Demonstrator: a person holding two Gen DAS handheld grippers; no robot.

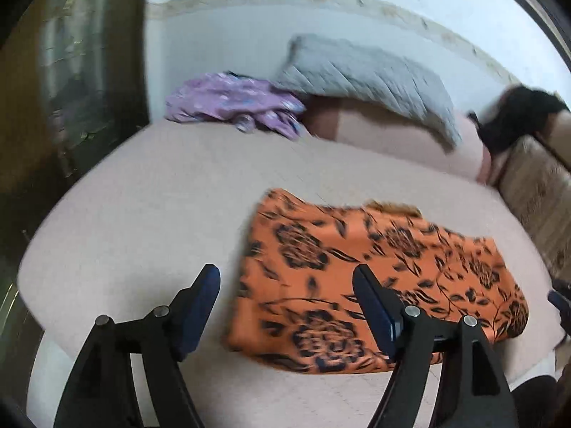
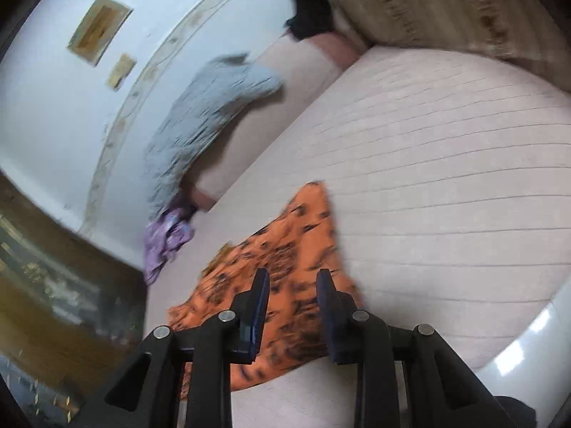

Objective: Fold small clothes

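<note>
An orange garment with a dark floral print [image 1: 378, 281] lies folded into a rough rectangle on a pale pink quilted bed [image 1: 160, 192], toward the near edge at about 5 o'clock of the mattress in the left wrist view. The left gripper [image 1: 285, 278] hovers over the garment's left edge, its blue-padded fingers [image 1: 203, 303] spread wide apart and holding nothing. In the right wrist view, the right gripper [image 2: 292, 285] hangs above the same cloth [image 2: 282, 271], its fingers [image 2: 258, 306] apart with the fabric visible between them but not clamped. At 12 o'clock, against the light blue wall [image 1: 221, 39], a grey quilted pillow [image 1: 364, 78] leans on a pink bolster [image 1: 399, 135], with a crumpled purple garment [image 1: 235, 103] just beside it at 11 o'clock. A beige cushion [image 1: 535, 192] sits at 3 o'clock. Both frames are motion-blurred.
</note>
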